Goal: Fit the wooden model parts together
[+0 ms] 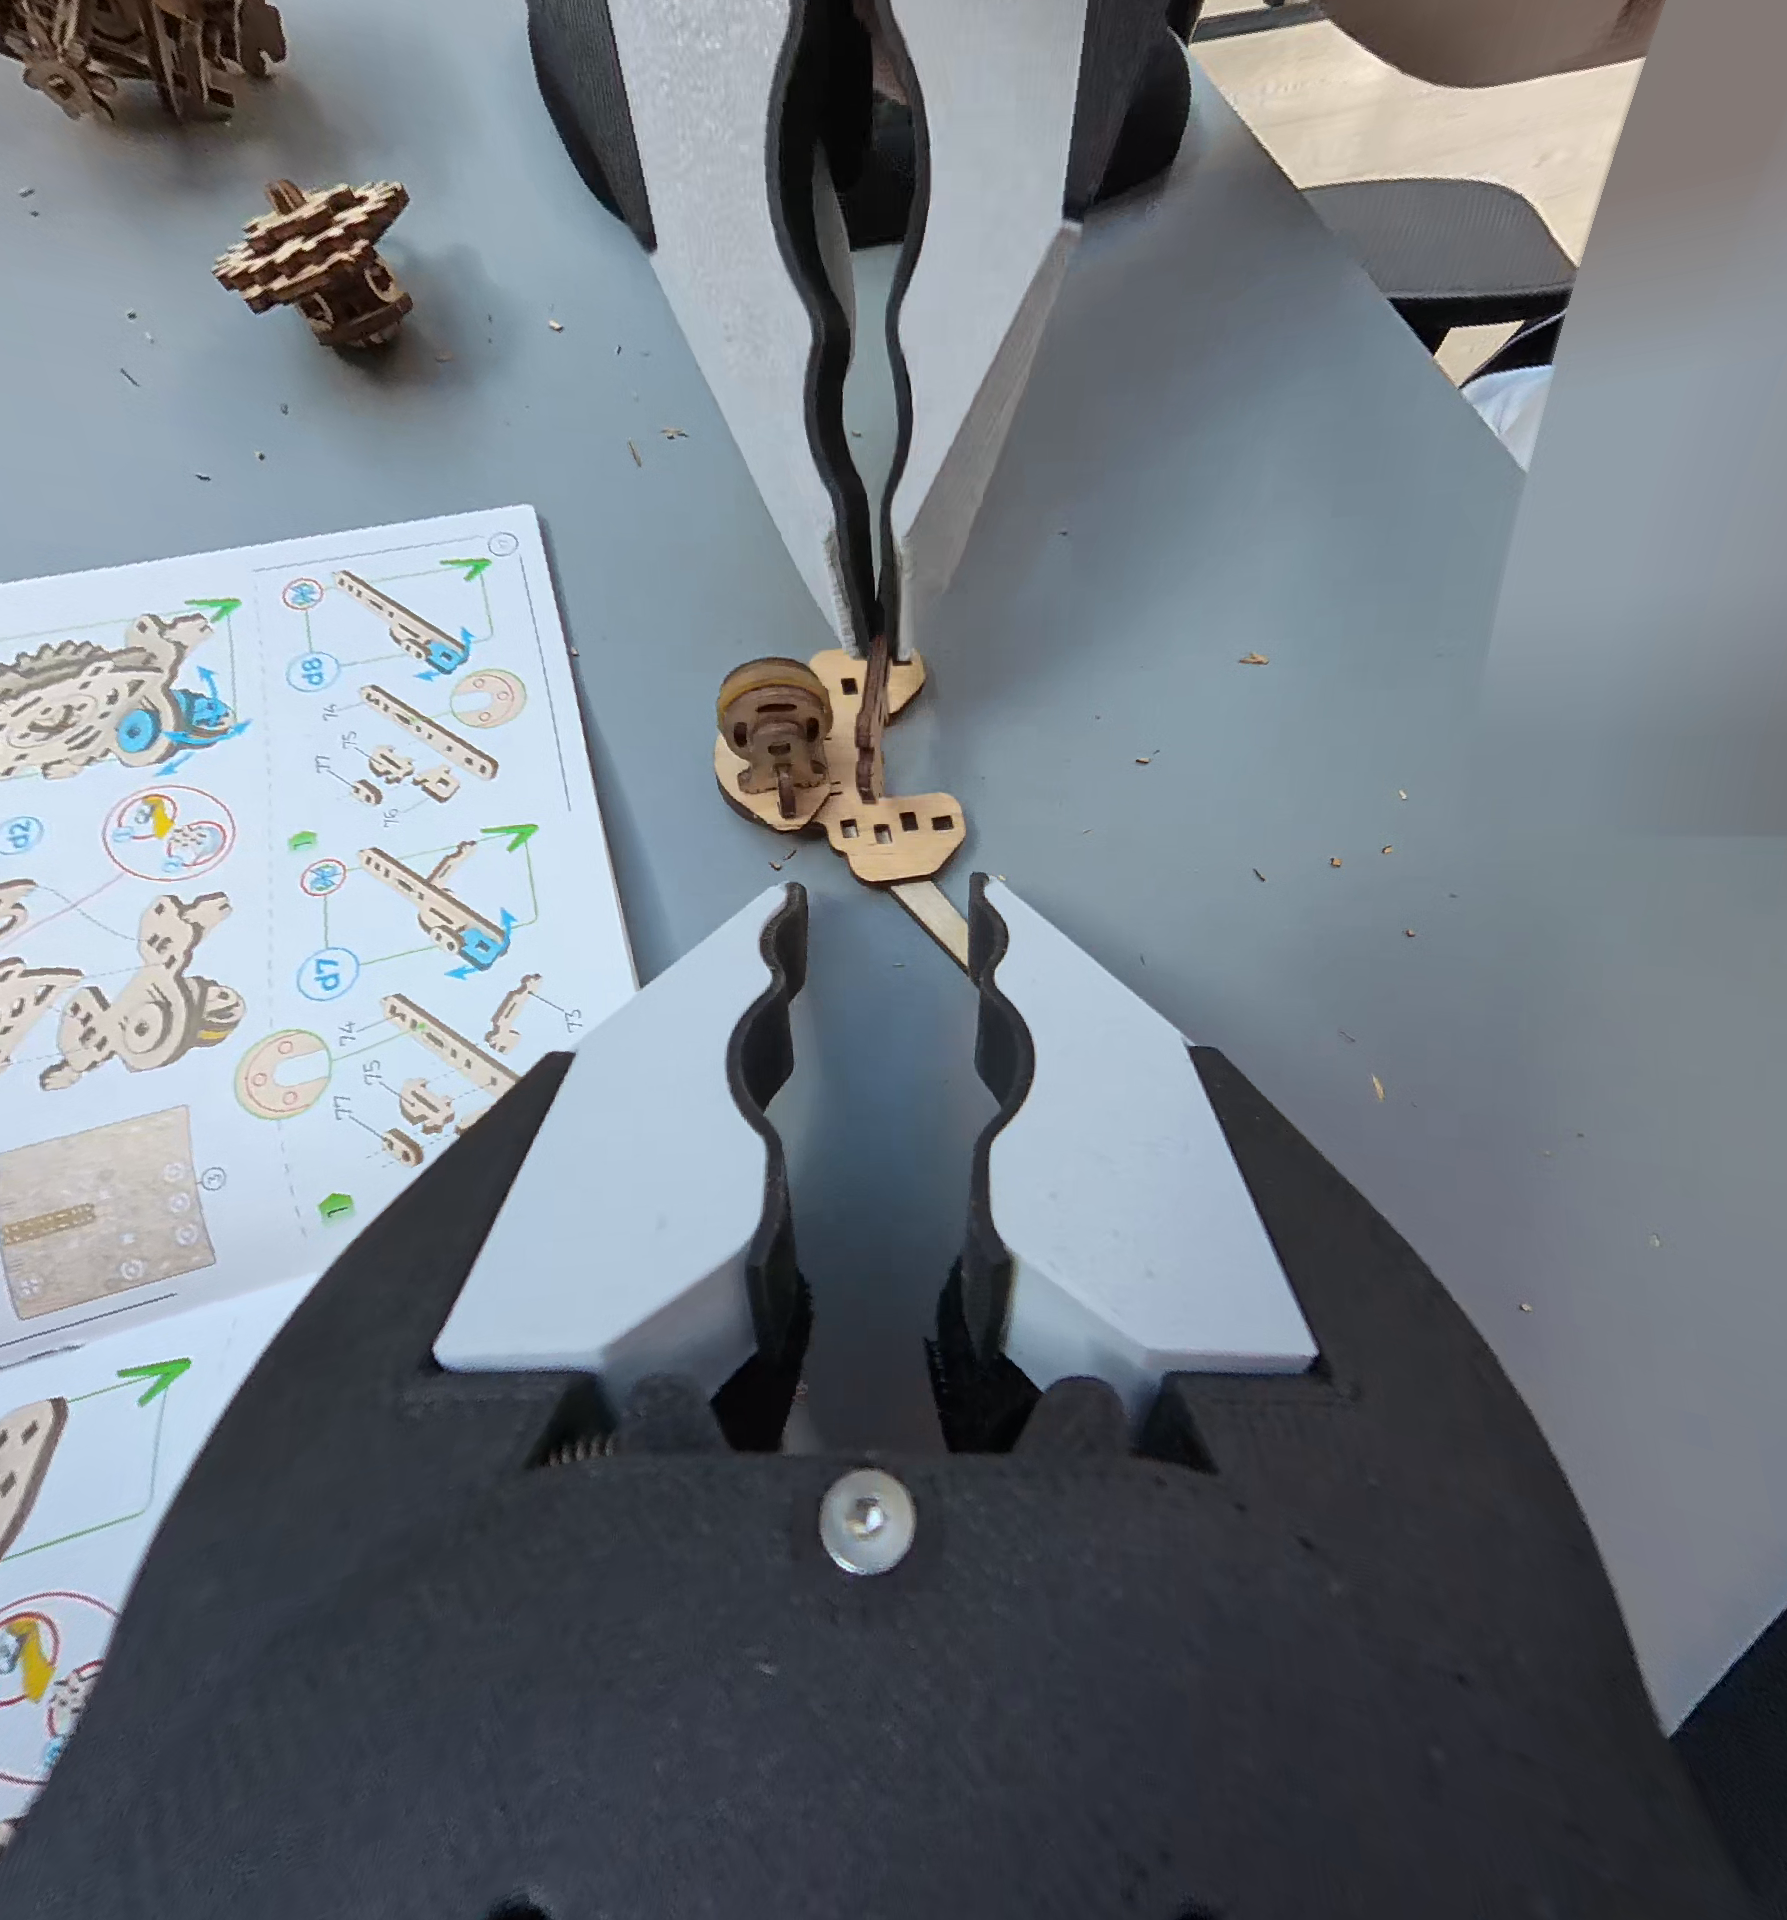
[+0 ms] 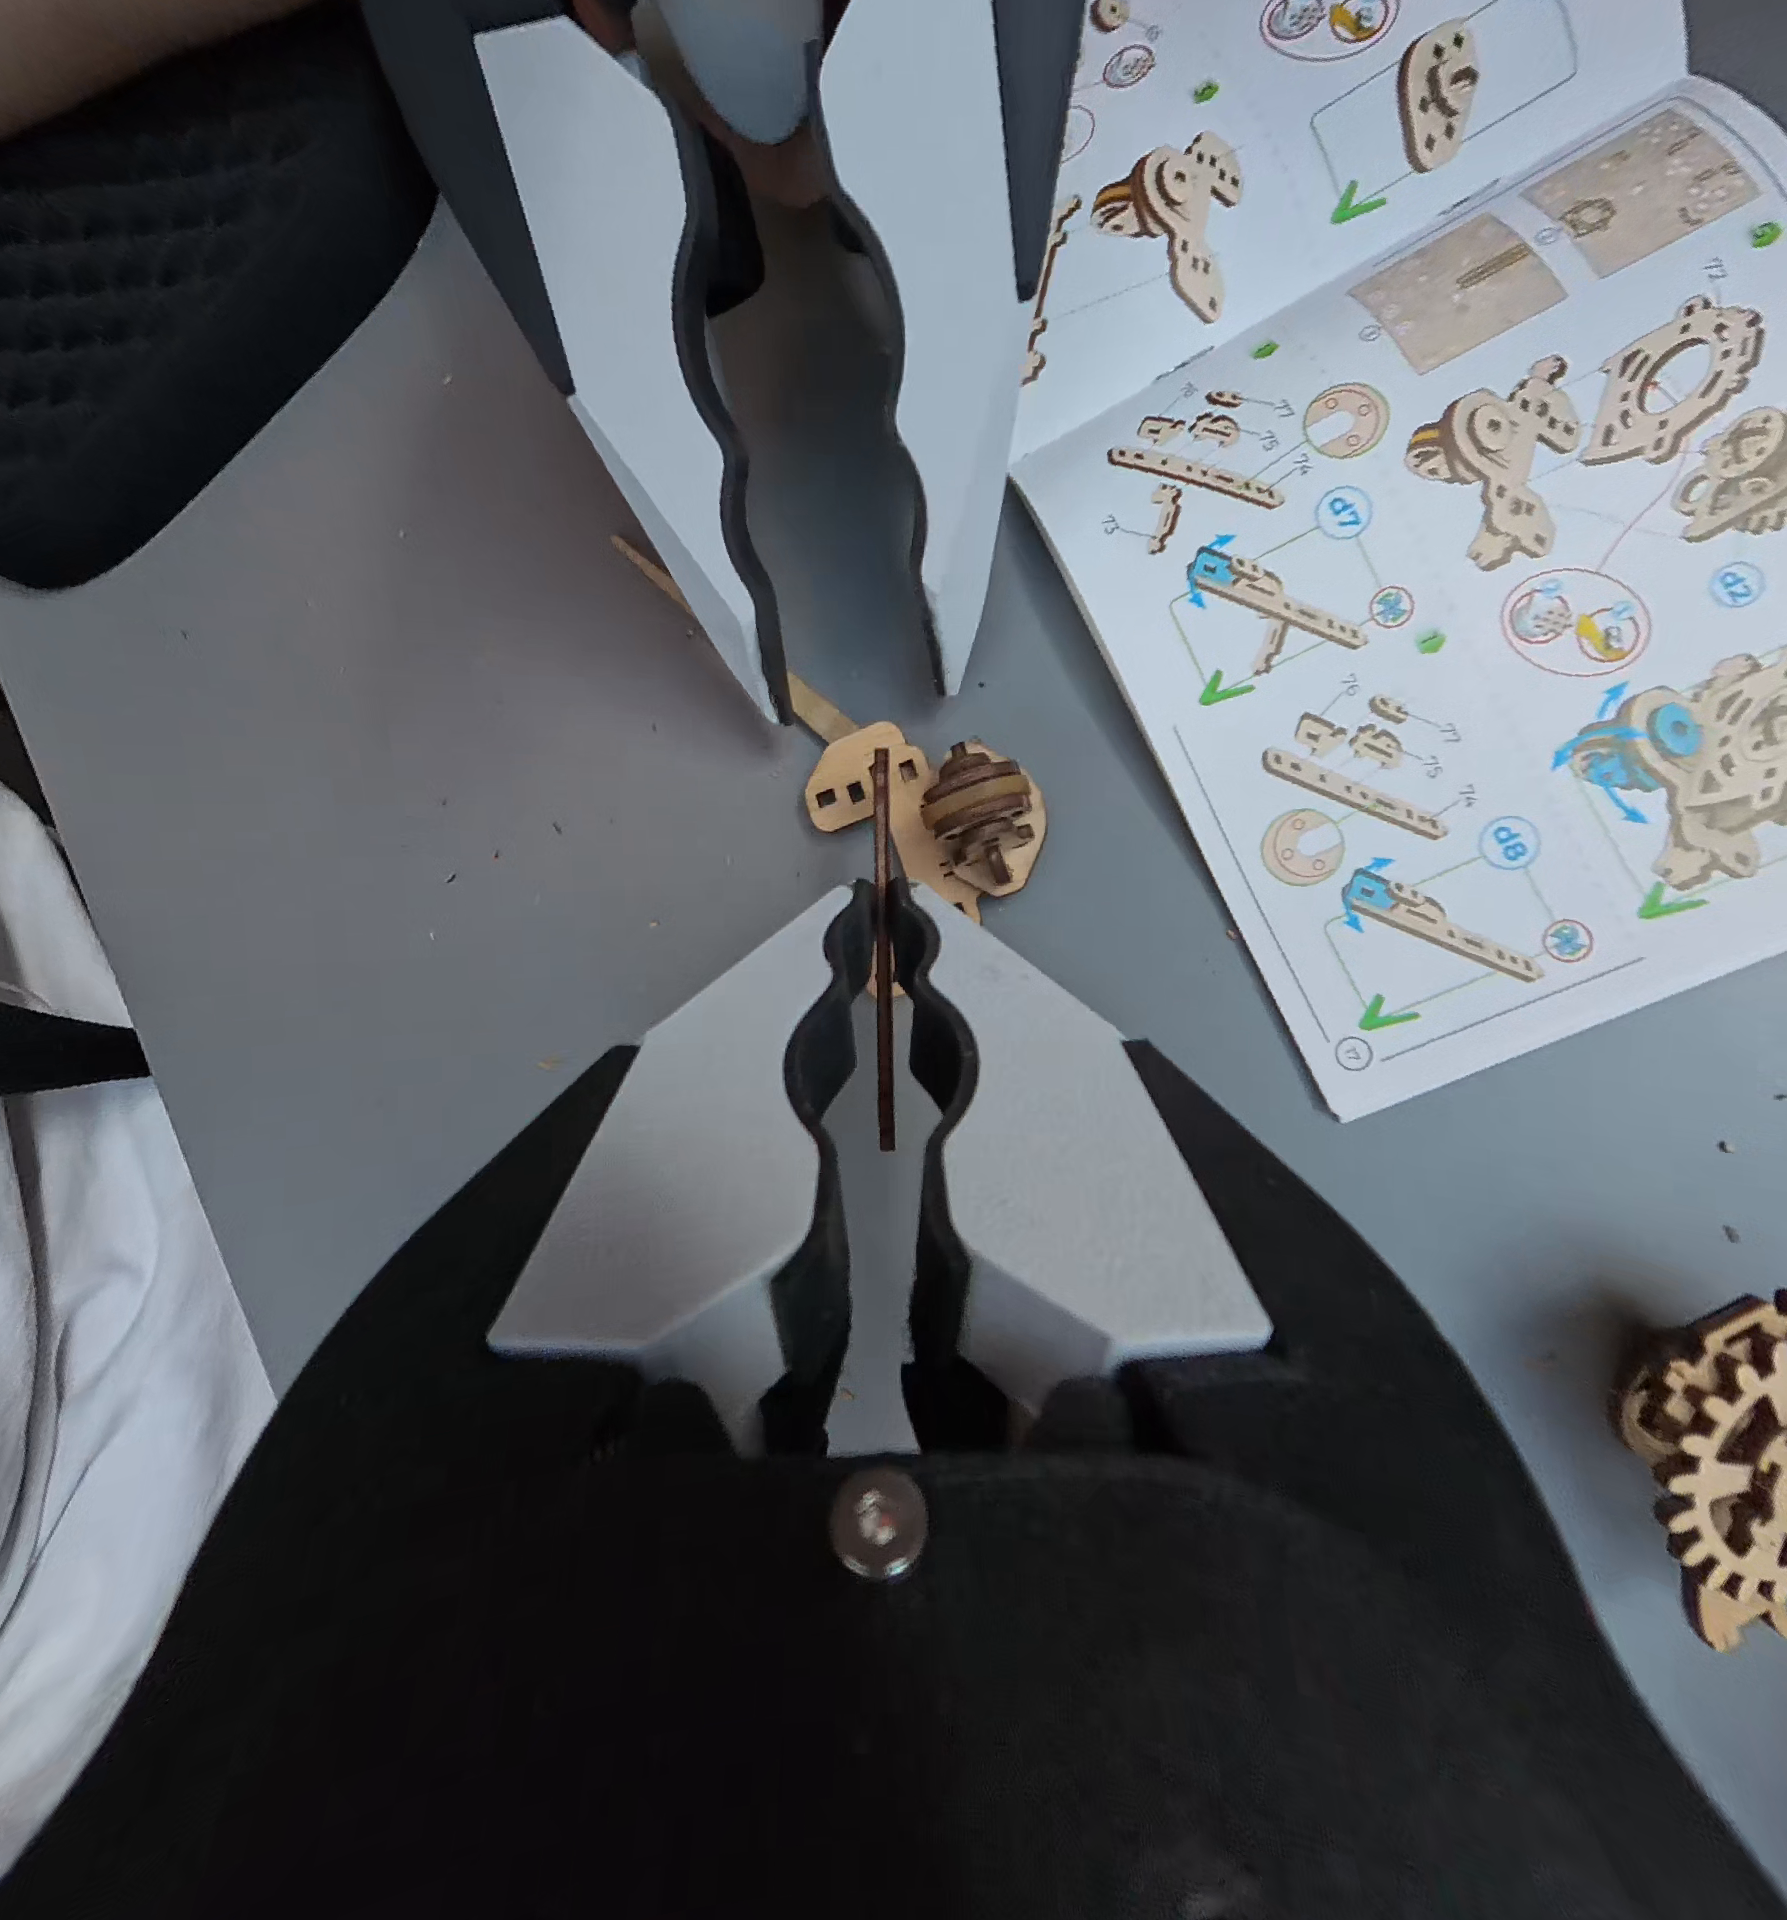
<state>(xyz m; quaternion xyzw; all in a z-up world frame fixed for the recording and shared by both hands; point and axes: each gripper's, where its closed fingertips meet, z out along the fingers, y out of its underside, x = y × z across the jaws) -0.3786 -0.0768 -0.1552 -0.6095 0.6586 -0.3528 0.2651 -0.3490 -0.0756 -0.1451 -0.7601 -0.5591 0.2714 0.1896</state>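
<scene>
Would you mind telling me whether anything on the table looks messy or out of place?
Only small wood splinters scattered across the grey table around the flat slotted wooden plate, likely debris from the parts. Nothing looks damaged.

Left gripper point(image 1: 887, 904) reaches up from the bottom centre of its view, jaws parted; right gripper point(image 2: 884, 899) rises from bottom centre of its view, jaws nearly closed, pinching a thin piece

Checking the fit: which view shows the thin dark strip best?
Left wrist view: the thin dark strip shows its notched side above the slotted base. Right wrist view gives only its edge, pinched in the right claw.
</scene>
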